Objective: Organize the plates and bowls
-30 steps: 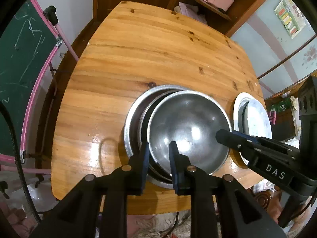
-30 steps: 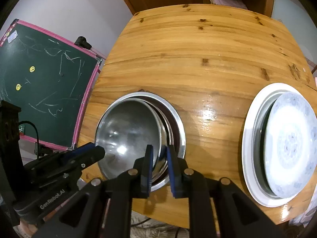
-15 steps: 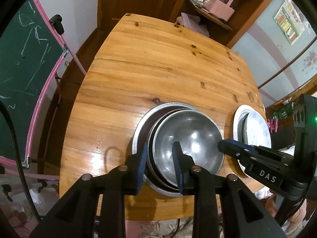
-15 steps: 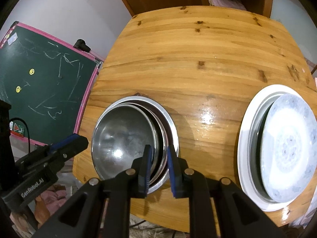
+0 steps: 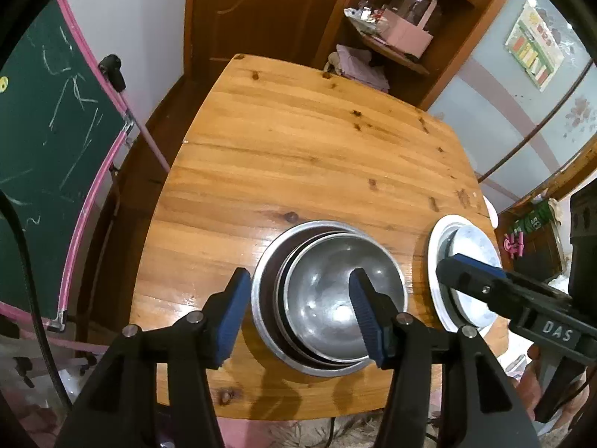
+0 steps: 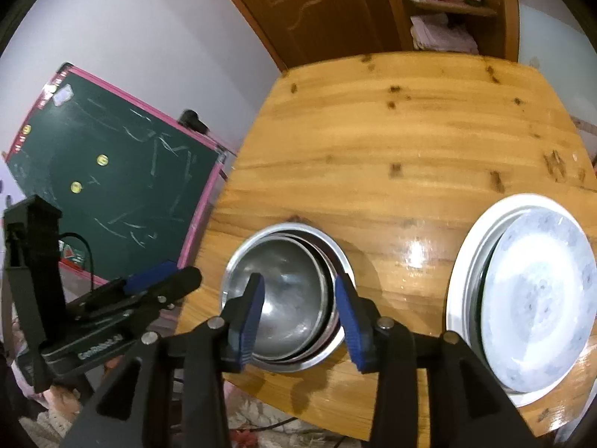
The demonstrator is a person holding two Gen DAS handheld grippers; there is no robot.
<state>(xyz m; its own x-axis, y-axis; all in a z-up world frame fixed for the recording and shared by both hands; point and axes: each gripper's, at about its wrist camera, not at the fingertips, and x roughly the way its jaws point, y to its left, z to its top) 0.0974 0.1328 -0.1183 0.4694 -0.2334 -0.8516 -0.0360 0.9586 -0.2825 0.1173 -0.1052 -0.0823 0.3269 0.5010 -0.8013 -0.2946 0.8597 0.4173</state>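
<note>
A stack of nested steel bowls [image 5: 328,298] [image 6: 283,310] rests near the front edge of the wooden table [image 5: 298,156], the top bowl shifted a little off centre. To its right lies a stack of white plates [image 5: 466,280] [image 6: 522,310], topped by a pale patterned plate. My left gripper [image 5: 298,310] hovers above the bowls' left rim, its jaws opening, pads clear of the metal. My right gripper [image 6: 302,310] hangs over the bowls' right side, jaws also opening, nothing pressed between them. Each gripper shows at the edge of the other's view.
A green chalkboard with a pink frame [image 6: 112,186] leans left of the table. A brown door [image 5: 268,11] and wooden shelves with a pink box [image 5: 406,33] stand behind the far end. Bare wood stretches beyond the dishes.
Both grippers were shut on the top bowl's rim; they have let go, spread apart and risen. The top bowl has settled into the stack.
</note>
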